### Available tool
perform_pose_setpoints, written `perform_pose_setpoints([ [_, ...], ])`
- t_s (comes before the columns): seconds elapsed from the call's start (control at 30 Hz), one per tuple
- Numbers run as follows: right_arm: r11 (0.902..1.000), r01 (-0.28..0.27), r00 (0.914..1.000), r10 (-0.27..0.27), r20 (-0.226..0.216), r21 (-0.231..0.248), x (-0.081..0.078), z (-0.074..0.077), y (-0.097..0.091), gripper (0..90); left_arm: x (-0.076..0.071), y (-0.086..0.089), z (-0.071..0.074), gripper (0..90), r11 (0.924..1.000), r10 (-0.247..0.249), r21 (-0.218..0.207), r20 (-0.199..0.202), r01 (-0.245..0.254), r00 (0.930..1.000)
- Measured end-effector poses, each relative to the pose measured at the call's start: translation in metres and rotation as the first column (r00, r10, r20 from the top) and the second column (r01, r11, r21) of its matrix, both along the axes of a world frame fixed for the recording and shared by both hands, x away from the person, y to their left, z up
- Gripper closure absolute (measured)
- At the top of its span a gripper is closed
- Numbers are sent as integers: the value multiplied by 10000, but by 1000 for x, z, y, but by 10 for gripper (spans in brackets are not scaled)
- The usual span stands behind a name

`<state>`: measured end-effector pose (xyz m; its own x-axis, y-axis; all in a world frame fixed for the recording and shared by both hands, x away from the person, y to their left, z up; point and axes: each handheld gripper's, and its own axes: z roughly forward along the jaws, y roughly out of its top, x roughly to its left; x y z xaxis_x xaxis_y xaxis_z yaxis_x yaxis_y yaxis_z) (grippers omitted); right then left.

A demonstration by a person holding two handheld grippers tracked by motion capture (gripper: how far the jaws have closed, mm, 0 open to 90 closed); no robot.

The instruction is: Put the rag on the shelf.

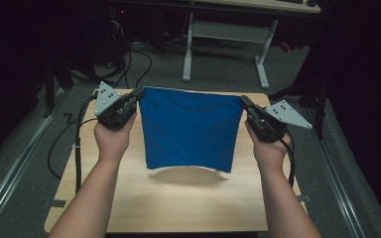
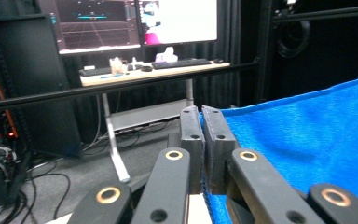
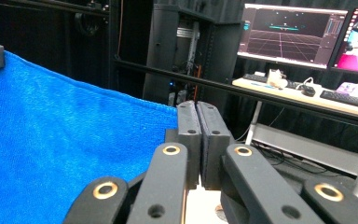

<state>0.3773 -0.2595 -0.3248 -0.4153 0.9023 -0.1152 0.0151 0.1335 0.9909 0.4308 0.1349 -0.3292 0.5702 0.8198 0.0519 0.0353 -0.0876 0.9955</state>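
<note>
A blue cloth (image 1: pixel 188 129) hangs stretched in the air above the wooden table (image 1: pixel 178 203), its lower edge free and casting a shadow on the top. My left gripper (image 1: pixel 138 94) is shut on the cloth's upper left corner, my right gripper (image 1: pixel 244 102) is shut on the upper right corner. In the left gripper view the jaws (image 2: pixel 202 114) stand pressed together with the blue cloth (image 2: pixel 307 135) spreading off to the right. In the right gripper view the gripper (image 3: pixel 196 108) pinches the cloth (image 3: pixel 56 140), which spreads to the left.
A white-legged desk (image 1: pixel 228 29) stands beyond the table, with monitors (image 2: pixel 135 21) and a keyboard on it. Cables lie on the grey floor (image 1: pixel 139 64) to the left. A black horizontal bar (image 2: pixel 121 86) crosses in front of the desk.
</note>
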Motion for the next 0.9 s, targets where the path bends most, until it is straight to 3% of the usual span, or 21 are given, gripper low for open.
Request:
perform_pose_setpoints([
  [0.17, 9999, 123, 9998, -121, -148, 113, 14, 3, -2, 896, 15, -5, 4, 883, 9995, 154, 269, -8, -154, 9999],
  [0.43, 9995, 293, 9991, -298, -301, -142, 39, 6, 0, 896, 39, -7, 5, 883, 9975, 501, 506, -94, -496, 9987],
  [0.63, 9986, 446, 9976, -459, -509, -268, 59, 9, 3, 895, 57, -9, 8, 883, 9955, 738, 624, -314, -717, 9968],
  [0.9, 9952, 671, 9931, -735, -913, -706, 88, 9, 6, 896, 82, -10, -2, 882, 9884, 995, 1224, -785, -895, 9919],
])
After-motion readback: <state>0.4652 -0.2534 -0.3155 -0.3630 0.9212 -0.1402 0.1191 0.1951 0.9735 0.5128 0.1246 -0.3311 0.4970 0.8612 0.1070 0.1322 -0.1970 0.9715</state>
